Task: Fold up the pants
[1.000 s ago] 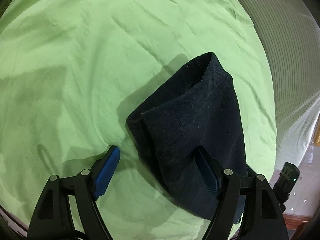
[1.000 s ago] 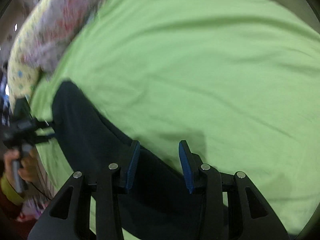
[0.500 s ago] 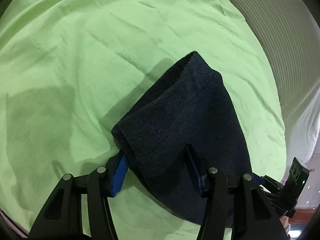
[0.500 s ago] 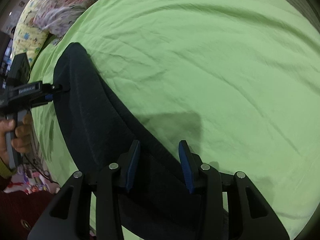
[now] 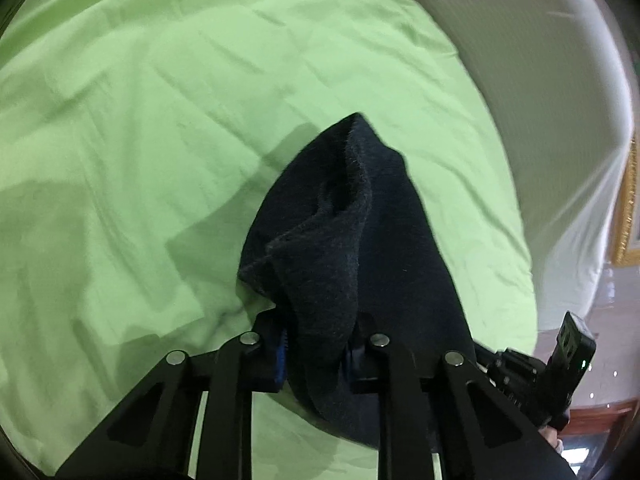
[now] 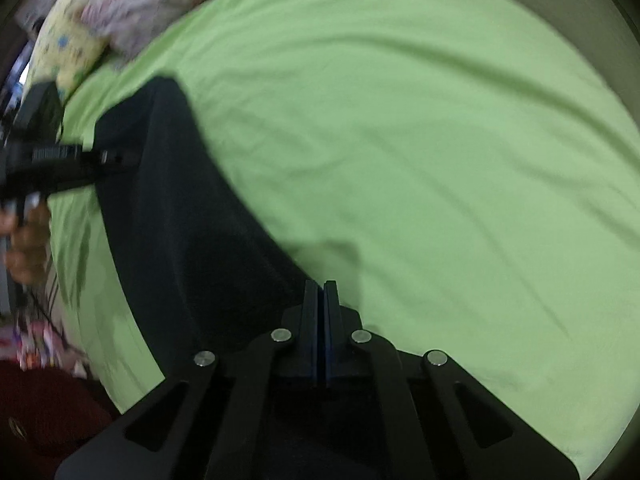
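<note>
**Now both grippers pinch the dark pants above the green bed**

Left wrist view: our left gripper (image 5: 316,354) is clamped on a bunched edge of the pants (image 5: 352,248); the thick dark fabric fills the gap between its fingers and hides most of the blue pads. From there the cloth rises toward 12 o'clock, ending in a soft peak with an open fold, and it casts a shadow on the green bed sheet (image 5: 160,120) toward 10 o'clock. At 4 o'clock the other handheld tool shows at the far end of the same cloth. A pale striped mattress side (image 5: 540,100) curves along 2 o'clock.

Right wrist view: our right gripper (image 6: 321,308) has its fingers pressed together, and the dark cloth runs right up to them and under the frame, so we judge that it is pinching a thin edge of the pants, though the pinched bit itself is hidden. The pants stretch as a long band from 6 o'clock up to 10 o'clock, where the left tool and the hand holding it meet the cloth. This view is blurred. Patterned pillows (image 6: 80,40) lie at 11 o'clock.

We judge the step in hand to be carrying two held ends for a fold. Next, we would need to bring the held edge over the rest, align the edges, lower them flat on the bed, then let go.
</note>
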Tool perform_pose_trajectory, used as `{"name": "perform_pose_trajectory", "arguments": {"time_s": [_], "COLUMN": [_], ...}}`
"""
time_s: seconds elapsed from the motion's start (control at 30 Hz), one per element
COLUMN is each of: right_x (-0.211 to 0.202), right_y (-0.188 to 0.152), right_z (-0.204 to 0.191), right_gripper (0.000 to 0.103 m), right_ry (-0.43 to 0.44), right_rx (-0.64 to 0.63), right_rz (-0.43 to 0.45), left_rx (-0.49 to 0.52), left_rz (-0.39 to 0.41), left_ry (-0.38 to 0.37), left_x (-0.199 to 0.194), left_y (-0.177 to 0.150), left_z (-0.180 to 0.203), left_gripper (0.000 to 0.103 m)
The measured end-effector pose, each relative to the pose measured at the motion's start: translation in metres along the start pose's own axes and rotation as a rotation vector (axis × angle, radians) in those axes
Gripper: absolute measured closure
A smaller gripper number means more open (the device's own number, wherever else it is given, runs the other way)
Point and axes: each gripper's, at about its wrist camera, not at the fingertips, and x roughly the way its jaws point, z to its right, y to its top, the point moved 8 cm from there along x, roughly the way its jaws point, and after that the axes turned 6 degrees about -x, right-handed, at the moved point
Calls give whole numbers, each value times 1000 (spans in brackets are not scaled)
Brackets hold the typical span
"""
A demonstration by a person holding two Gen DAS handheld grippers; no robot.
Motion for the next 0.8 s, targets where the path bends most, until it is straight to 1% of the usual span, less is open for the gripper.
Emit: {"name": "perform_pose_trajectory", "arguments": {"time_s": [0.1, 0.2, 0.27, 0.33, 0.5, 0.63, 0.73, 0.77, 0.8], "right_x": [-26, -42, -51, -50, -23, -12, -10, -10, -12], "right_y": [6, 11, 16, 20, 26, 32, 40, 42, 42], "right_z": [12, 21, 26, 28, 32, 42, 52, 53, 54], "right_gripper": [101, 101, 101, 101, 101, 103, 103, 103, 103], "right_ry": [-35, -74, -101, -104, -104, -136, -129, -126, -138], "right_rx": [49, 74, 105, 127, 148, 174, 224, 217, 214], "right_rz": [70, 128, 170, 181, 159, 174, 193, 194, 196], "left_rx": [30, 80, 118, 129, 104, 190, 229, 258, 304], "left_rz": [16, 44, 52, 44, 39, 58, 37, 40, 54], "left_ry": [-64, -145, -178, -185, -149, -49, 3, 20, 53], "left_x": [-23, -56, -70, -76, -67, -50, -32, -28, -27], "left_y": [-4, -9, -13, -16, -6, 9, 14, 13, 12], "left_z": [10, 24, 31, 32, 16, 3, -8, -7, -5], "left_gripper": [86, 87, 87, 87, 88, 87, 86, 86, 85]}}
